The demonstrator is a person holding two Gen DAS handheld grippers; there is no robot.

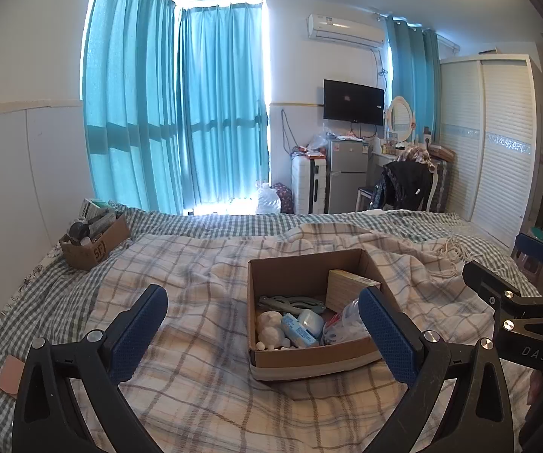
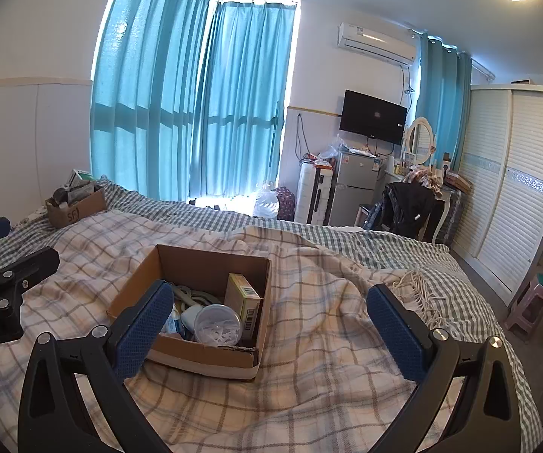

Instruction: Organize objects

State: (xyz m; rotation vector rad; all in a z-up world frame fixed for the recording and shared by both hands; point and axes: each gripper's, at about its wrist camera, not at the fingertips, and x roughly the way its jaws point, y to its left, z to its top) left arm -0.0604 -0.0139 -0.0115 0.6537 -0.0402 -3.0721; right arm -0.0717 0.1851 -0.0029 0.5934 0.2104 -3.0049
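An open cardboard box (image 1: 290, 360) sits on the plaid blanket in the middle of the bed; it also shows in the right wrist view (image 2: 203, 355). It holds a yellow carton (image 1: 346, 283), a white figurine (image 1: 271, 330), a blue-white packet (image 1: 299, 330), a round clear tub (image 2: 216, 324) and other small items. A second, smaller cardboard box (image 1: 90, 249) full of items stands at the far left of the bed. My left gripper (image 1: 263, 336) is open and empty, just in front of the near box. My right gripper (image 2: 271, 328) is open and empty, to the box's right.
The bed's plaid blanket (image 1: 196, 283) is rumpled, with a fringe at the right (image 2: 418, 287). A pink card (image 1: 9, 373) lies at the near left edge. Beyond the bed are curtains, a fridge (image 1: 346, 173), a chair with clothes and a wardrobe (image 2: 516, 188). A stool (image 2: 531, 302) stands at the right.
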